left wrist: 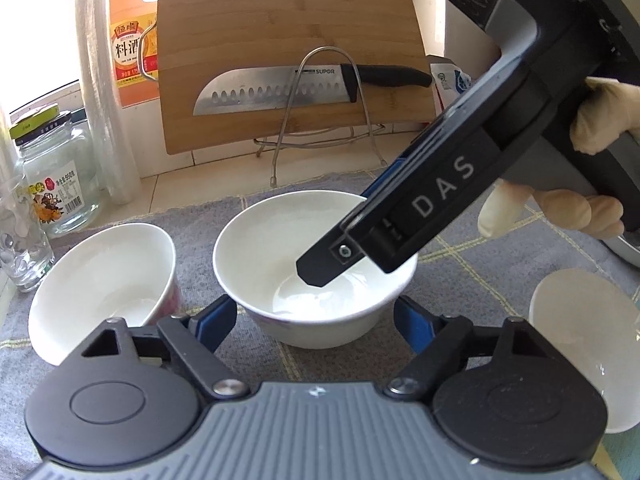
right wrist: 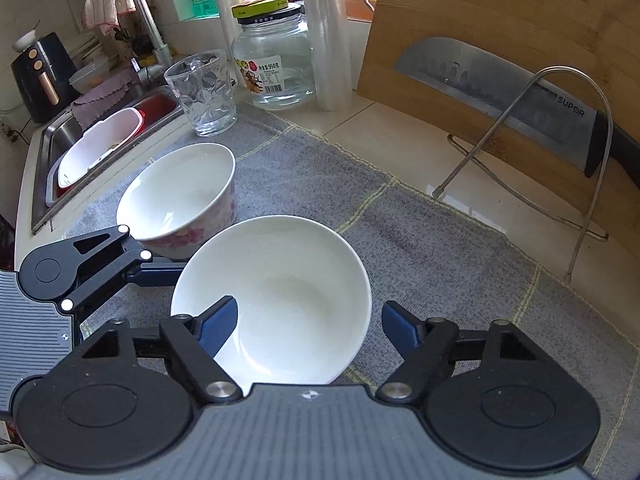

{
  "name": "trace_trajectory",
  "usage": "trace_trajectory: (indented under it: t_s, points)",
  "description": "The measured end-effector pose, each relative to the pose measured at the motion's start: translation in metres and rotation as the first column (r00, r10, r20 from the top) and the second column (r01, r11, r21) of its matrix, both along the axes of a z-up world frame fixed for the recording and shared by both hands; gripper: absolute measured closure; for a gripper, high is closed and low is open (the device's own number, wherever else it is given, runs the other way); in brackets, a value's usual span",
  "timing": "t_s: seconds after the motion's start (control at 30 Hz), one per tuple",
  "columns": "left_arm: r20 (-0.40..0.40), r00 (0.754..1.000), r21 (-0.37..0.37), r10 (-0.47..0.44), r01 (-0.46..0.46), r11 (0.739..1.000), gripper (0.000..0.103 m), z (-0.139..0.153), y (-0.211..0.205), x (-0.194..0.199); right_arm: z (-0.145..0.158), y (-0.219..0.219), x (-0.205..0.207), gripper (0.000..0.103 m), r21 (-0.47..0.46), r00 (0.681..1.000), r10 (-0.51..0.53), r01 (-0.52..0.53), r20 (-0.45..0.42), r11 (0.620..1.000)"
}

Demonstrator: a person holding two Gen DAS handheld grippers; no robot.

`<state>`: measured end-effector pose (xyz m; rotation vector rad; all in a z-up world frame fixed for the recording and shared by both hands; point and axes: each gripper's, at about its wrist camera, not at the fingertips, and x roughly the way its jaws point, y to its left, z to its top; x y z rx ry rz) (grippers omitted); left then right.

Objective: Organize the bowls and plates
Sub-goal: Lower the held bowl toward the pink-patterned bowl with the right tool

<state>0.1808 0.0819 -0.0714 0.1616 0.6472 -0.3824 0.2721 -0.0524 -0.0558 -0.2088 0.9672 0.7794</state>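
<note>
Bowls numbered three on the grey mat (right wrist: 420, 240): a middle bowl (left wrist: 316, 276), a floral bowl (left wrist: 104, 284), and a third bowl (left wrist: 584, 344) cut off at the edge. The left gripper (left wrist: 316, 320) flanked the middle bowl, fingers unclenched. The right gripper (right wrist: 308, 328) straddled its rim, grip unclear. A knife (left wrist: 280, 88) leaned behind.

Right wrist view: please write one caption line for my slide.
Right gripper straddles the rim of a white bowl on a grey mat, beside a floral bowl.

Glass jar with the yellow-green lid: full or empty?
Empty: the glass jar is clear through its walls, with nothing visible inside; its lid is on.
</note>
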Motion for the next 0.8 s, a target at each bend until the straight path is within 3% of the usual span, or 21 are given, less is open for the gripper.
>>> trace_trajectory:
  t_s: [0.13,0.8]
  points:
    - [-0.002,1.000,0.000,-0.001,0.001,1.000,0.018,0.000,0.000,0.002,-0.002,0.001,0.002,0.028,0.013,1.000,0.008,-0.008,-0.014,1.000]
    - [-0.015,1.000,0.028,-0.018,0.019,0.999,0.018,0.014,0.000,-0.010,0.018,-0.004,-0.014,0.029,0.062,1.000,0.004,-0.002,-0.028,0.998]
